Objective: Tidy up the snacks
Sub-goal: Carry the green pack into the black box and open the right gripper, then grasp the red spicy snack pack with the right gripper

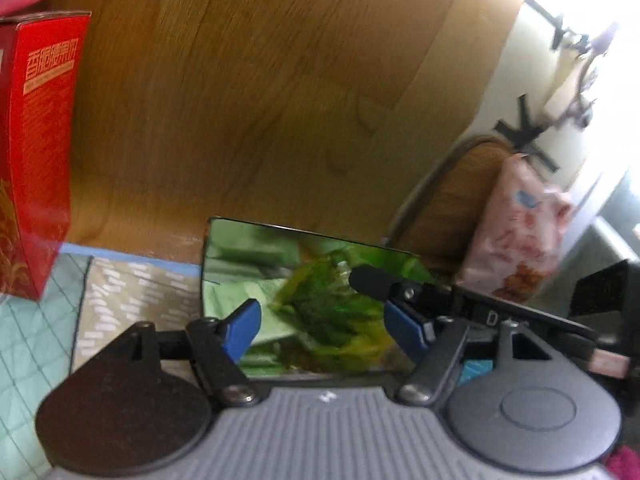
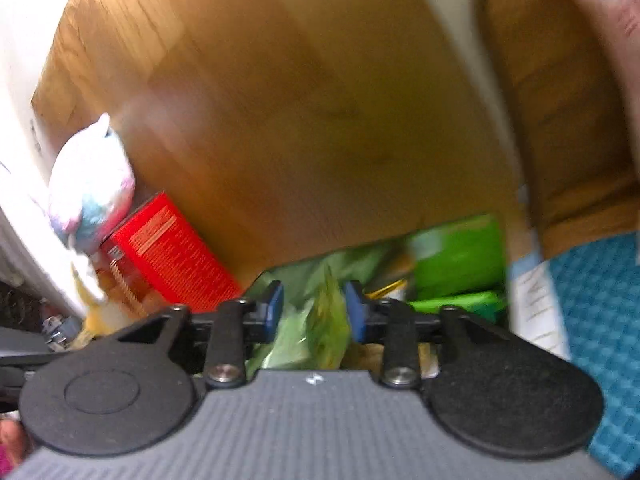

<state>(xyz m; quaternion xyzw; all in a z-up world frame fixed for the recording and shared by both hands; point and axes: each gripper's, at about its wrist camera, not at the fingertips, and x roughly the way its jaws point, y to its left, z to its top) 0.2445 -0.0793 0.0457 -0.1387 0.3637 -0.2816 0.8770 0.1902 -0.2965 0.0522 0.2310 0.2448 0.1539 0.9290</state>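
My left tongs (image 1: 320,320) gape wide over the green snack bag (image 1: 304,292); my right tongs (image 2: 314,312) pinch its crumpled top.

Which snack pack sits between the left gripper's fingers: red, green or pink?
The green foil snack pack, right between the left gripper's open blue fingers. The red cardboard box stands far left; the pink snack bag leans off right.

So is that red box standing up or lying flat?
Standing up: the red box rises tall at the left, its bottom edge on the teal mat.
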